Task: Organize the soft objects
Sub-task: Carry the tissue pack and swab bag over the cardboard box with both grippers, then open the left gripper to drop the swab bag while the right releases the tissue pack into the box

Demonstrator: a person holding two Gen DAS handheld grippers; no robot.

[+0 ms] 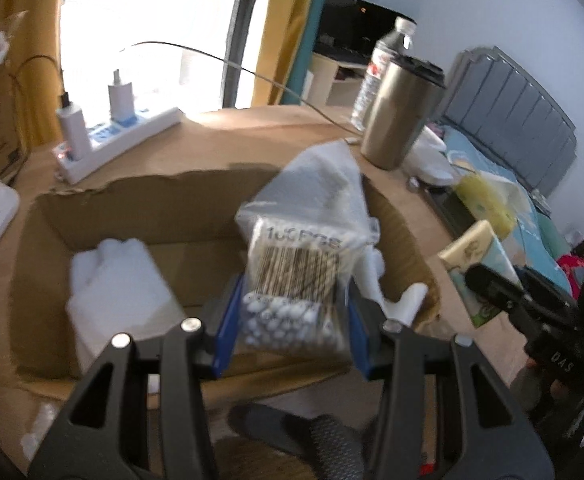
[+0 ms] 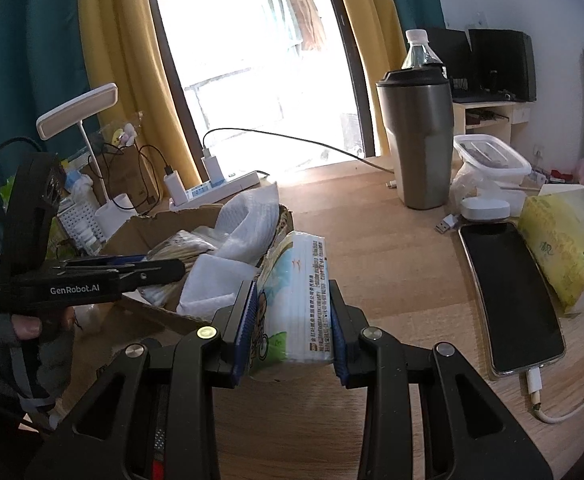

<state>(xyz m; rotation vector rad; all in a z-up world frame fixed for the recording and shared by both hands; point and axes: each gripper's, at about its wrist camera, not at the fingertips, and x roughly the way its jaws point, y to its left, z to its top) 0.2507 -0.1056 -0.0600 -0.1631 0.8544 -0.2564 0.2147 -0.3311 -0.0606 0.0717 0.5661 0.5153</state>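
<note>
My left gripper [image 1: 289, 326] is shut on a clear bag of cotton swabs [image 1: 296, 276] and holds it over the open cardboard box [image 1: 131, 208]. White foam pieces [image 1: 119, 288] lie inside the box. My right gripper [image 2: 292, 332] is shut on a white tissue pack [image 2: 300, 300] with a cartoon print, held just right of the box [image 2: 139, 224]. The left gripper [image 2: 91, 276] also shows in the right wrist view, reaching into the box. The right gripper [image 1: 532, 304] shows at the right edge of the left wrist view, on the tissue pack [image 1: 476, 256].
On the wooden desk [image 2: 372, 260] stand a steel tumbler [image 2: 420, 140], a water bottle [image 2: 418, 50], a power strip [image 2: 219, 188], a phone [image 2: 512, 296] on a charging cable, a yellow tissue pack [image 2: 564, 248], a plastic container [image 2: 492, 158] and a desk lamp [image 2: 79, 112].
</note>
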